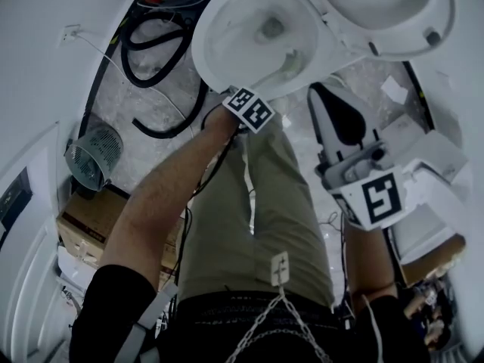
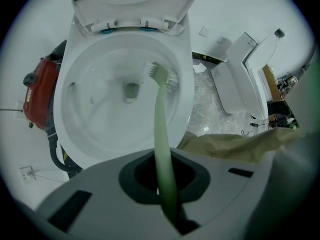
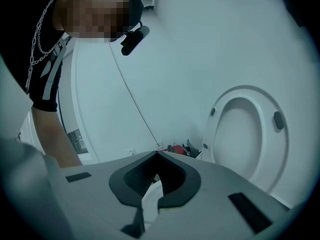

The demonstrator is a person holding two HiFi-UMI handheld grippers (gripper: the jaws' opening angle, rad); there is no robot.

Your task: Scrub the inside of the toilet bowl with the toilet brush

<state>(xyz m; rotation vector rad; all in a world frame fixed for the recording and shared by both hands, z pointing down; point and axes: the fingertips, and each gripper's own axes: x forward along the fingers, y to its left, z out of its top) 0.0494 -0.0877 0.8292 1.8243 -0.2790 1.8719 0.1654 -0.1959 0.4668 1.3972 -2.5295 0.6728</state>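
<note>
left gripper [image 2: 166, 186]: jaws clamped on the pale green handle of the toilet brush [image 2: 161, 129]. the handle runs forward from the jaws, over the near rim and down into the toilet bowl [image 2: 75, 134]. the brush head [image 2: 162, 75] lies against the inner wall on the right side of the bowl, just below the rim and to the right of the drain opening [image 2: 131, 90]. in the head view i see the same green shape low in the bowl, near its front wall.

right gripper [image 3: 152, 186]: jaws closed on a white paper strip [image 3: 151, 200], which stands up between them. this gripper is held well apart from the bowl, off to my right in the head view, and points at a white wall, not into the bowl. the raised toilet seat [image 3: 276, 149] leans upright at the right of its view.

surroundings, 4 items: a red appliance [image 2: 39, 91] just beside the bowl on the left; a black hose [image 1: 155, 70] looped on the floor near it; a small fan [image 1: 94, 153]; a cardboard box [image 1: 85, 224] below the fan. a second white ceramic piece [image 2: 240, 79] stands to the right of the bowl; i cannot tell what it is.
</note>
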